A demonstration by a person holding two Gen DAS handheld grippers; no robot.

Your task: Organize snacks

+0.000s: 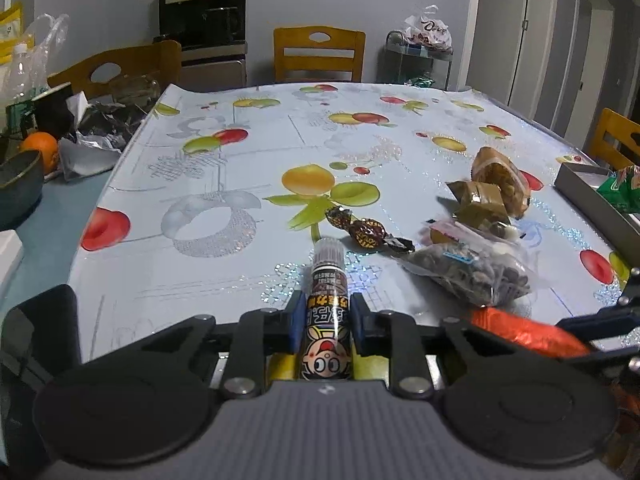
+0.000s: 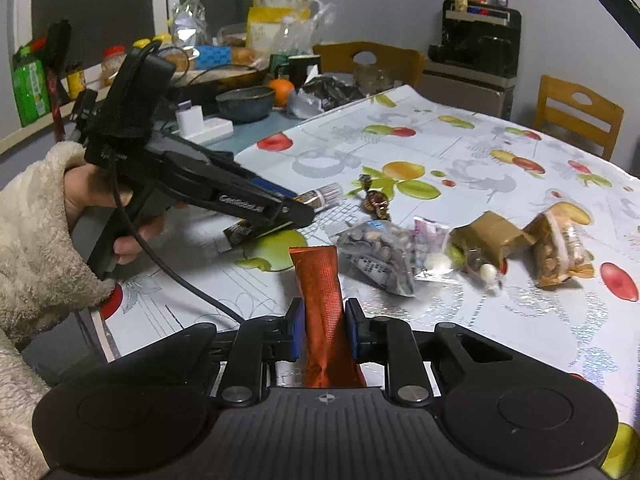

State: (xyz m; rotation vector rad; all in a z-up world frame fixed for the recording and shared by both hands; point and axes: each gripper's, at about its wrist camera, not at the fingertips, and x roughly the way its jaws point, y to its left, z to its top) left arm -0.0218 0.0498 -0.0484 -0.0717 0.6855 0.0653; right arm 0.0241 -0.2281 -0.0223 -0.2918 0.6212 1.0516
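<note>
Now my left gripper (image 1: 325, 320) pinches a brown snack tube (image 1: 327, 308) pointing forward between its fingers. My right gripper (image 2: 323, 320) clamps an orange-red packet (image 2: 323, 300) likewise.

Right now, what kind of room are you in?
Probably a home dining room or kitchen: a table under a fruit-print cloth, wooden chairs around it, and an orange and bowl nearby.

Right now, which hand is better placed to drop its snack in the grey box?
Right, probably. The grey box sits at the table's right edge, and the right tongs, shut on the orange packet, are on that side. The left tongs hold the chocolate tube farther away.
</note>
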